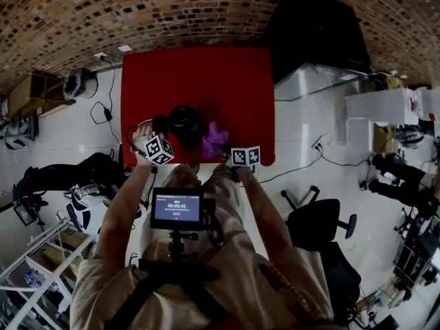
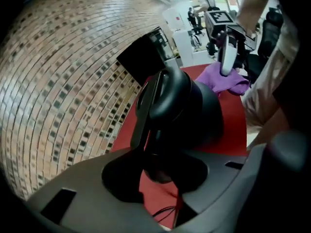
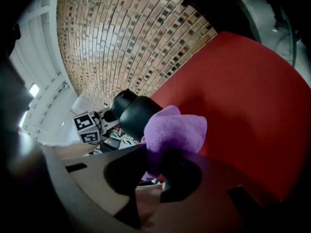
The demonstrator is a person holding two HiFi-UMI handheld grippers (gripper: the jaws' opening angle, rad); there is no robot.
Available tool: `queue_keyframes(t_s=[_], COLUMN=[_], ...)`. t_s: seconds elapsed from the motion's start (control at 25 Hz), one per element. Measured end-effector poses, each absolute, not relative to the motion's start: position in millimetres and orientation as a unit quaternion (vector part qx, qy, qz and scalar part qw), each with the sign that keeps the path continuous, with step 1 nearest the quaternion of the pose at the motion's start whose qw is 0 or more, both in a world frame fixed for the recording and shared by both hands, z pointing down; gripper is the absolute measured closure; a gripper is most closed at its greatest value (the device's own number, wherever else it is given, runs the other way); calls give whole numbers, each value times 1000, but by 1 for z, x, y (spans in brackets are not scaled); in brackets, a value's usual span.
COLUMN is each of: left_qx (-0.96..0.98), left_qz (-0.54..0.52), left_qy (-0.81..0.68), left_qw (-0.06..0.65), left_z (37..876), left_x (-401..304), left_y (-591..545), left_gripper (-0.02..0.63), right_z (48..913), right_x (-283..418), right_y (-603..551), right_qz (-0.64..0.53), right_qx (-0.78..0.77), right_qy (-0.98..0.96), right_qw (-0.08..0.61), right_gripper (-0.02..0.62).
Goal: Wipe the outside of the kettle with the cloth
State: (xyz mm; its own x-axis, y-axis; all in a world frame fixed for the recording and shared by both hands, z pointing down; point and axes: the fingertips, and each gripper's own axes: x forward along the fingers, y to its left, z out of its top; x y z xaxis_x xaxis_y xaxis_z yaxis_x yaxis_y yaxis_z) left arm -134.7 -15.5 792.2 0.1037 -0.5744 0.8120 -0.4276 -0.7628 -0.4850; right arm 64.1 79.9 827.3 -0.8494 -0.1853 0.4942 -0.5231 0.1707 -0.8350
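A black kettle (image 1: 185, 124) stands near the front edge of the red table (image 1: 199, 74). My left gripper (image 1: 158, 133) is at its left side, shut on the kettle's handle (image 2: 163, 93), which runs between the jaws in the left gripper view. The kettle's body (image 2: 206, 113) fills the space beyond them. A purple cloth (image 1: 214, 139) is bunched just right of the kettle, and my right gripper (image 1: 227, 150) is shut on it. In the right gripper view the cloth (image 3: 176, 129) rises from the jaws, close beside the kettle (image 3: 135, 113).
A dark screen (image 1: 313, 26) stands at the table's far right corner, before a brick wall. A black office chair (image 1: 323, 222) is on the floor at right, and cables (image 1: 103, 108) trail on the left. A camera rig (image 1: 177, 208) hangs at the person's chest.
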Motion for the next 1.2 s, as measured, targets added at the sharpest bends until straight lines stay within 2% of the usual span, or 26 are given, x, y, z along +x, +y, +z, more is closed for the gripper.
queue_keyframes(t_s=[0.4, 0.52, 0.56, 0.68, 0.84, 1.2], left_qx=[-722, -726, -728, -739, -761, -814], left_qz=[-606, -607, -606, -599, -575, -488], left_qy=[290, 291, 289, 280, 278, 314], left_qw=[166, 142, 134, 126, 112, 24], left_z=[797, 802, 804, 808, 802, 775], left_x=[-125, -126, -127, -129, -127, -135], left_y=[39, 43, 45, 53, 55, 59], left_gripper=[480, 466, 426, 376, 360, 357], right_z=[835, 839, 840, 840, 836, 818], right_x=[41, 37, 37, 34, 37, 58], right_y=[107, 113, 114, 117, 113, 110], right_qz=[603, 603, 603, 605, 603, 589], right_qx=[237, 243, 246, 251, 261, 297], right_qy=[-747, -744, -743, -740, -739, -740], right_qw=[148, 151, 152, 152, 149, 131], right_gripper=[512, 512, 512, 512, 512, 512])
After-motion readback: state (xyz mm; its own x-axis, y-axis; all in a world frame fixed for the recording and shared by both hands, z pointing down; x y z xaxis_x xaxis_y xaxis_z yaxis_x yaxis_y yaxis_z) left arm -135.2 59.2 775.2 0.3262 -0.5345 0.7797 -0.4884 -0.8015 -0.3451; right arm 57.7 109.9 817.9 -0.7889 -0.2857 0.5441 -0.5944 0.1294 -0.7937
